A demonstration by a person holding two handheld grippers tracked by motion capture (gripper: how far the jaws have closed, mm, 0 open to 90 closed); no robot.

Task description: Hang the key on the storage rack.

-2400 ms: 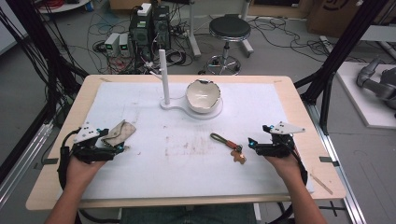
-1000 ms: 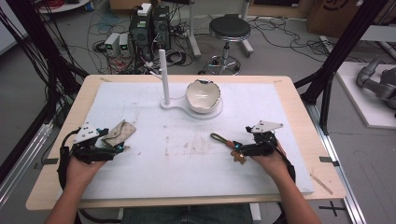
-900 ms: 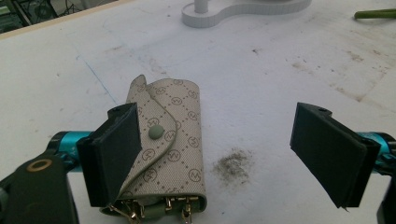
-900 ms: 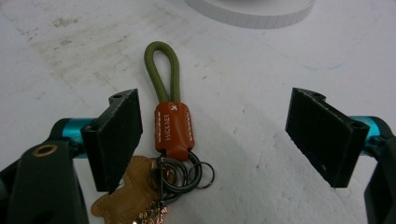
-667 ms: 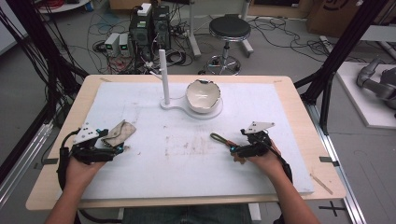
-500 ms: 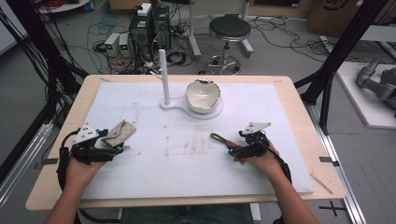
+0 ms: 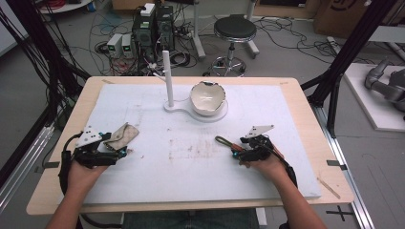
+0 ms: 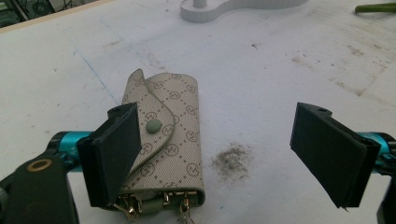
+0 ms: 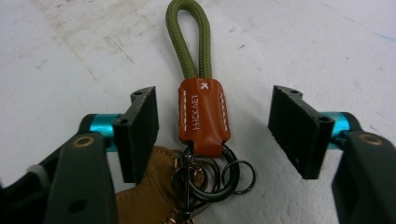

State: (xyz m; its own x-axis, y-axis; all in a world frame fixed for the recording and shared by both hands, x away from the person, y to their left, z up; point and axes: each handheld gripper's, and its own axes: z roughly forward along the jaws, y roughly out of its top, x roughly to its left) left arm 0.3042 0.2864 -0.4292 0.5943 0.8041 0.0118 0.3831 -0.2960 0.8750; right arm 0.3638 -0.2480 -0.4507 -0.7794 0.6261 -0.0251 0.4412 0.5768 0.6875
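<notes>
A: Two grippers on the tabletop [image 7: 143,98], quick rundown?

B: Right gripper [image 7: 237,153] sits toward the right part of the near edge, jaws set either side of the keychain [image 9: 204,114]. They've just been closing in, but gaps remain on both sides of the brown leather tab, so pads aren't pressing it yet.

A: Keychain details?

B: Olive cord loop [image 9: 187,42] pointing away from the gripper, brown stitched tab, dark metal rings [image 9: 219,175] near the jaw roots, a tan leather piece under them. It lies flat on the white mat, right of the middle.

A: Left one?

B: Left gripper [image 7: 122,151] near the left edge, jaws wide apart. Beige patterned key pouch [image 8: 168,140] lies flat between them, close against one jaw, well clear of the other. Snap flap shut, gold hooks sticking out the near end. Can't tell if that jaw actually touches it.

A: Anything else?

B: White stand with an upright post [image 7: 167,78] and a chipped white bowl [image 7: 207,98] toward the far edge, centre. Smudges on the mat.
</notes>
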